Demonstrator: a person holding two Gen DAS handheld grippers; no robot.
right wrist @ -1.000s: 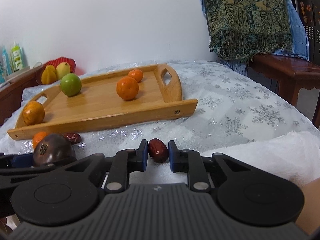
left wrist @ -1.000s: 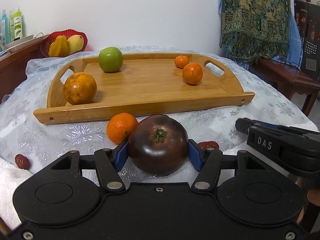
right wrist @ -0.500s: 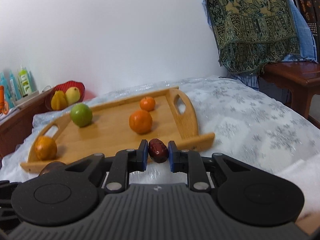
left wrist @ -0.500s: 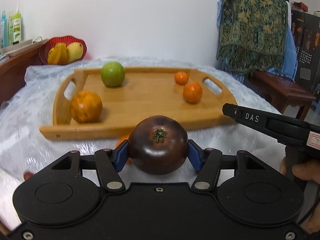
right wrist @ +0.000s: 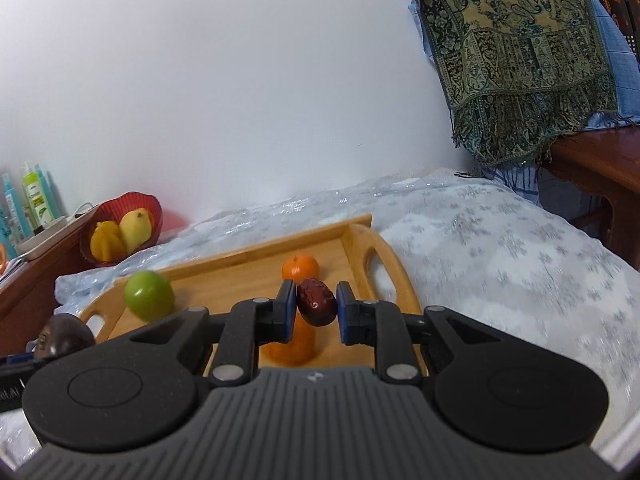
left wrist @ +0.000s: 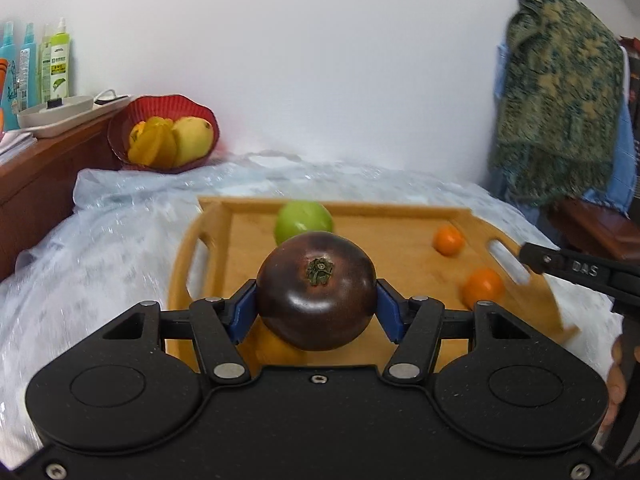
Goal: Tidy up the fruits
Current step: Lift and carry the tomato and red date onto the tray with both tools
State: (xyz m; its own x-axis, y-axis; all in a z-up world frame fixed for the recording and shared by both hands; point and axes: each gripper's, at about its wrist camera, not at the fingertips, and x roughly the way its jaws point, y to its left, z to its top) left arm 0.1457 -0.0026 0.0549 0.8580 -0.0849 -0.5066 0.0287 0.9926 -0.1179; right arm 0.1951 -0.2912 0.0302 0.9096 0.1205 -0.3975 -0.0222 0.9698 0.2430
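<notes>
Left tongs [left wrist: 316, 304] clamp dark purple tomato [left wrist: 316, 290] over wooden tray [left wrist: 400, 236]. Right tongs [right wrist: 312, 312] pinch red date [right wrist: 316, 307], shown only in right view; green apple [right wrist: 149, 294] far left.

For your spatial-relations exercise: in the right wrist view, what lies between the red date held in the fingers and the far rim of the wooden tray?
A small orange sits on the wooden tray just beyond the red date; past it lies bare tray floor up to the far rim. The right wrist view shows this.
</notes>
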